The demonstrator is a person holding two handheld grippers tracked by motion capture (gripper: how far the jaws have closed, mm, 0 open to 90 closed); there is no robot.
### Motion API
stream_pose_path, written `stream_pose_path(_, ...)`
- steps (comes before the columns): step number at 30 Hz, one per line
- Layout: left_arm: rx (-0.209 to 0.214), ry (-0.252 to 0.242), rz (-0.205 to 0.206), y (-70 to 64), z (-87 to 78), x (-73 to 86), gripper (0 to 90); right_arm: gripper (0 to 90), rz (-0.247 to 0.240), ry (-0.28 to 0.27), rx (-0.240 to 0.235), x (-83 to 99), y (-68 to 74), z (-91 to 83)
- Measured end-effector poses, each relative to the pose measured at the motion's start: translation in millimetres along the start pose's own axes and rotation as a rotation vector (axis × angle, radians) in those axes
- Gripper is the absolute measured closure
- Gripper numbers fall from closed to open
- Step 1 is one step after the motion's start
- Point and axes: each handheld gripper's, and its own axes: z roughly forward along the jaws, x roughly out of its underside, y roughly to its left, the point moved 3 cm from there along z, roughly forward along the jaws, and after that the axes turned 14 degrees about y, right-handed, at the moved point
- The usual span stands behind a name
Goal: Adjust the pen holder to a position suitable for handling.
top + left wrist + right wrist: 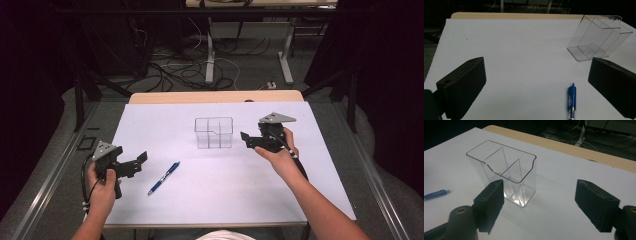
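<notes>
Figure: a person at a counter [165,97] covered by a white sheet [200,200], one hand-held gripper in each hand.

Left gripper [131,165]: jaws spread wide, nothing between them. It hovers at the near left of the sheet, aimed toward the blue pen [163,178], which lies flat just to its right, its length running diagonally from near-left to far-right. In the left gripper view the pen [571,101] lies on the sheet between the two jaws but ahead of them, not yet touched.

Right gripper [248,139]: jaws likewise spread and empty. It sits just beside the right wall of the clear plastic organizer [214,132], which stands upright mid-sheet, well apart from the pen. The right gripper view shows the organizer [506,170] divided by thin inner walls into compartments, all empty.

Handling, by judgement. The pen is light, stiff and slender, with a smooth barrel that may roll or slip. Its mid-barrel is the best place to pinch, jaws closing across its width, so it neither tips nor pivots when lifted. The organizer looks light, rigid and glossy. A nudge could slide or topple it, so a steadying grip on one outer wall near the rim seems prudent.
</notes>
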Motion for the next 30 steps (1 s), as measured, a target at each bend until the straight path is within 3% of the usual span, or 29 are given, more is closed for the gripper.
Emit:
stream_pose_path(1, 0.0, 0.003, 0.0, 0.0, 0.3, -0.1, 1.6, 18.1, 0.002, 0.004, -0.002, 4.7, 1.2, -4.8)
stream_pose_path(8, -0.003, 0.019, -0.011, 0.6, 0.6, 0.2, 1.5, 13.3, -0.002, 0.003, 0.022, 19.1, 1.1, -22.5)
stream_pose_path(9, -0.001, 0.018, -0.007, 0.7, 0.2, 0.5, 1.5, 6.8, 0.0, -0.002, 0.031, 25.1, 0.3, -27.3)
stream_pose_path(12, 0.009, 0.016, 0.003, 1.0, -0.7, 1.2, 0.7, 0.8, 0.016, -0.011, 0.037, 34.9, -1.5, -32.4)
stream_pose_path(16, 0.003, 0.014, 0.013, -0.6, -1.2, 0.6, 0.7, 0.0, 0.029, -0.02, 0.044, 43.0, -4.1, -36.2)
stream_pose_path(19, -0.032, 0.018, 0.076, -4.5, -2.8, 0.7, 0.7, 0.0, 0.031, -0.023, 0.061, 51.1, -8.6, -39.1)
stream_pose_path(24, -0.038, 0.03, 0.107, -8.9, -2.7, 0.9, 1.2, 0.0, 0.038, -0.03, 0.048, 59.0, -11.9, -39.8)
stream_pose_path(30, -0.027, 0.05, 0.136, -16.8, -4.1, -0.5, 4.8, 0.0, 0.038, -0.041, 0.071, 65.9, -17.1, -39.5)
